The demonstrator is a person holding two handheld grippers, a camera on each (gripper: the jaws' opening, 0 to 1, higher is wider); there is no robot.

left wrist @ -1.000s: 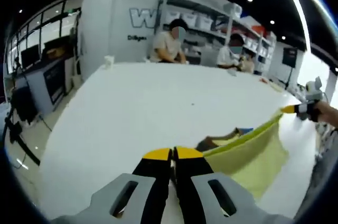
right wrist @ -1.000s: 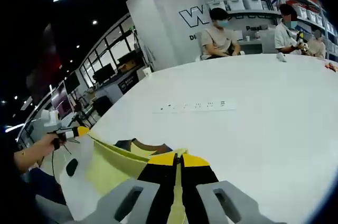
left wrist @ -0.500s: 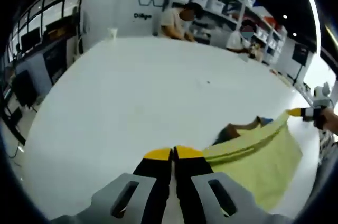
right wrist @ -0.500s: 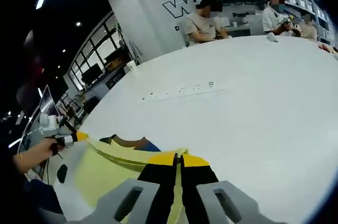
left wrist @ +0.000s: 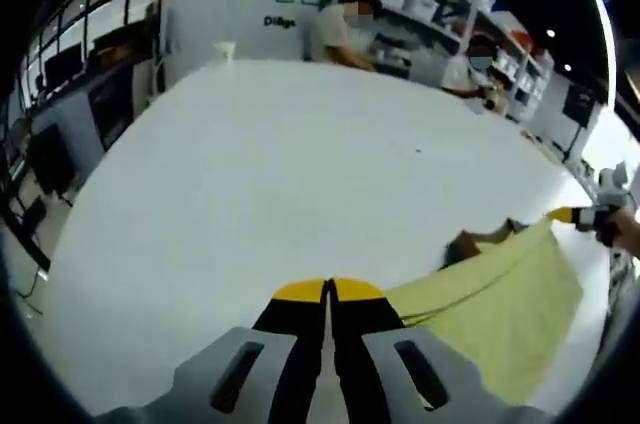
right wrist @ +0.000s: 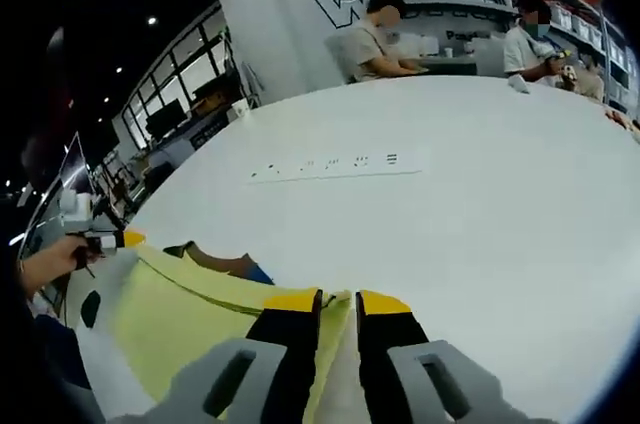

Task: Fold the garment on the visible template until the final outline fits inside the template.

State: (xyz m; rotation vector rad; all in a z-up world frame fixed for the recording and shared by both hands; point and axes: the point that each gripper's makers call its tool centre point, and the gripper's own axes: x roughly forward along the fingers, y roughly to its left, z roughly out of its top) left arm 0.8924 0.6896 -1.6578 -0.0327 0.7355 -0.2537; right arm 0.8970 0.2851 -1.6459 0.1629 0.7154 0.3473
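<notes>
The folding looks to be in the middle: the garment [left wrist: 500, 289] is held up by one edge between the two tools, and it is not yet laid down as a finished fold. The template itself I cannot make out, so whether the outline will fit is not possible to judge.

The left tool [left wrist: 328, 291] is clenched on one corner of the garment. The right tool [right wrist: 338, 299] has its jaws slightly apart with the cloth edge between them, so it appears to be grasping it loosely.

The garment is pale yellow-green, thin and soft, with darker brown and blue parts [right wrist: 225, 264] showing behind it. It hangs over the near edge of the white surface [right wrist: 480, 204], stretched from one tool to the other.
</notes>
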